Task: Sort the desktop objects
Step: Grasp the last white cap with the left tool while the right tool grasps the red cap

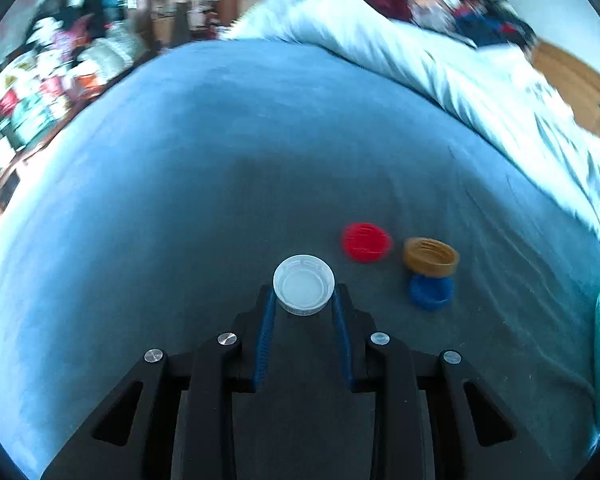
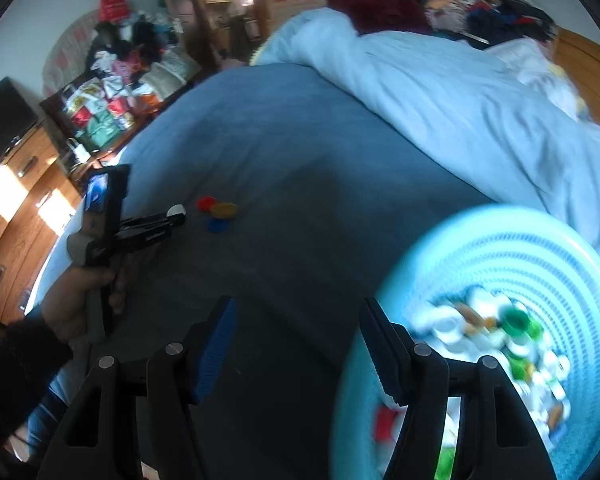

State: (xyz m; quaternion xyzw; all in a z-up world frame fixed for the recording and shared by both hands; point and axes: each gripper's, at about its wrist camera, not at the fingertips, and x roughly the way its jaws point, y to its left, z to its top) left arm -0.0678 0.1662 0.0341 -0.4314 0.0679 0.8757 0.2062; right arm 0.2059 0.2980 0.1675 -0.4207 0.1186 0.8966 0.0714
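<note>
We hold a white bottle cap [image 1: 303,285] clamped in our left gripper [image 1: 304,300], above the blue bedcover [image 1: 220,160].

The cap's open side faces up. The light blue basket [image 2: 532,248], already holding many caps, lies to our right, nearer our right gripper [image 2: 296,344], whose jaws stand partly apart and empty. Red [image 1: 365,242], amber [image 1: 431,257] and blue [image 1: 431,291] caps remain just ahead and to the right.

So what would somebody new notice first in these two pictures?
Probably the white bottle cap pinched in the left gripper over the blue bedspread. Just right of it lie three loose caps: a red cap, and a tan cap leaning on a blue cap. In the right wrist view, a light blue basket of caps fills the lower right.
</note>
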